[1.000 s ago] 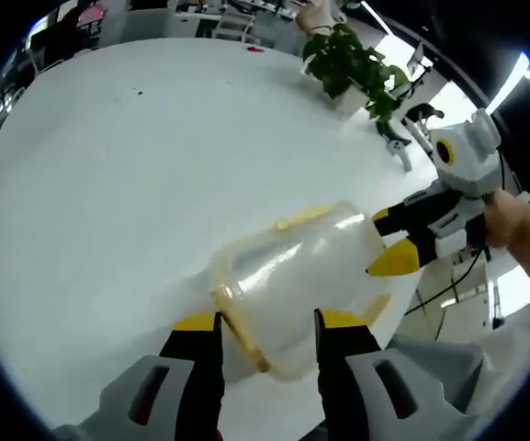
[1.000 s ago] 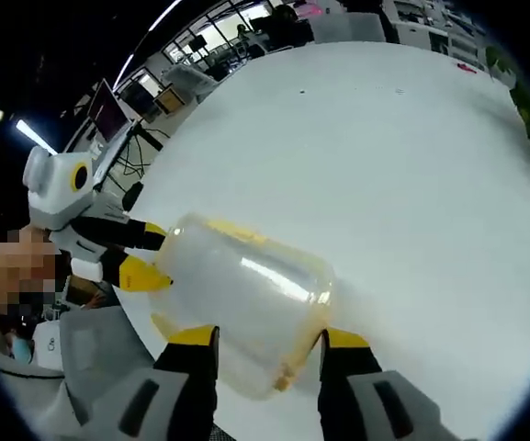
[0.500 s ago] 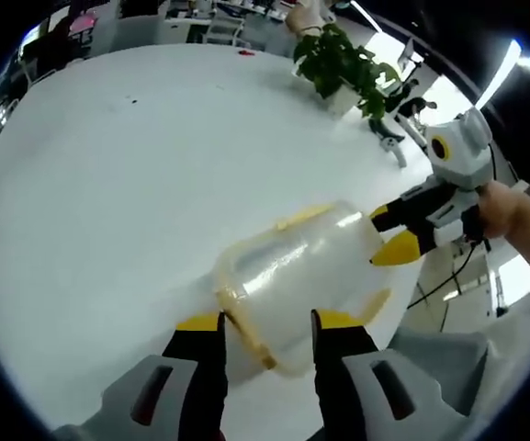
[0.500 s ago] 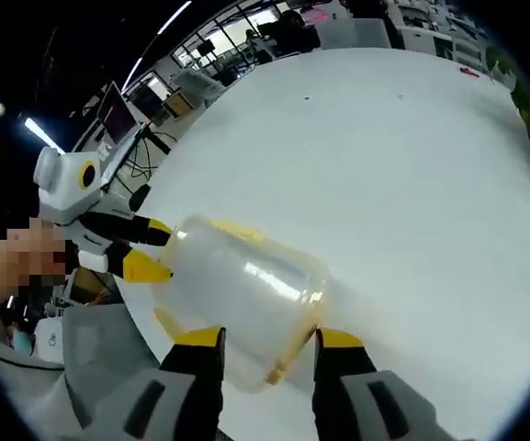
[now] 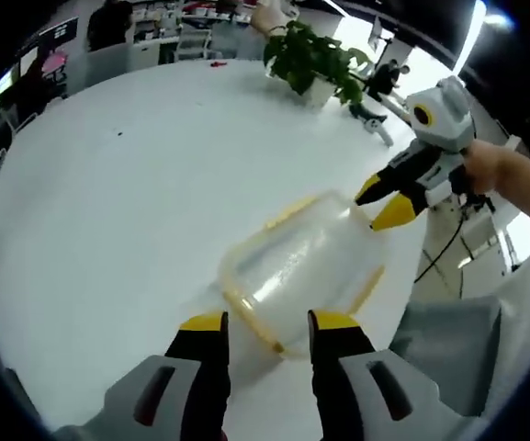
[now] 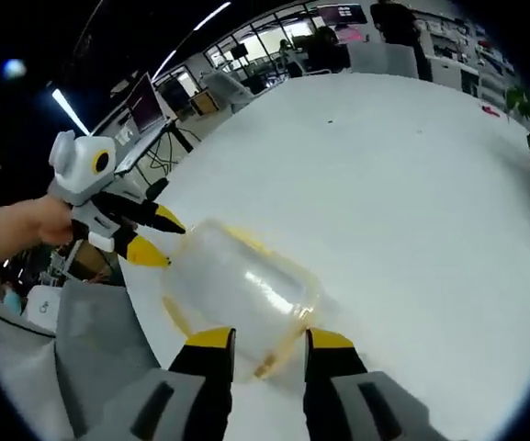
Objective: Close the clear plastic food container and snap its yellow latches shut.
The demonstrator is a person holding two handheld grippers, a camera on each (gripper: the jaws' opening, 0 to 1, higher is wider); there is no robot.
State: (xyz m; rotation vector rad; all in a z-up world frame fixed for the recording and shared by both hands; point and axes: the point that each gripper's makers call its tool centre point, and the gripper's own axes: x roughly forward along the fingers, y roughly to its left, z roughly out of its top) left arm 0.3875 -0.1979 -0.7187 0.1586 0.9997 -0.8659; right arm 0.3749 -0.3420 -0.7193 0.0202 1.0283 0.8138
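The clear plastic container lies on the white table, lid on, with yellow latches along its rim. My left gripper is open, its jaws flanking the container's near corner. The right gripper comes in from the right, its yellow tips spread at the container's far end. In the right gripper view the same container sits just ahead of my right gripper, which is open. The left gripper is at its far left end. I cannot tell whether any latch is snapped down.
A potted plant stands at the table's far edge. A person's hand holds the right gripper, and grey clothing lies past the near table edge. Desks and monitors stand beyond the table.
Both views have pulled back and tilted, so the container looks smaller. Each gripper's jaws have narrowed slightly. The container has stayed put on the table.
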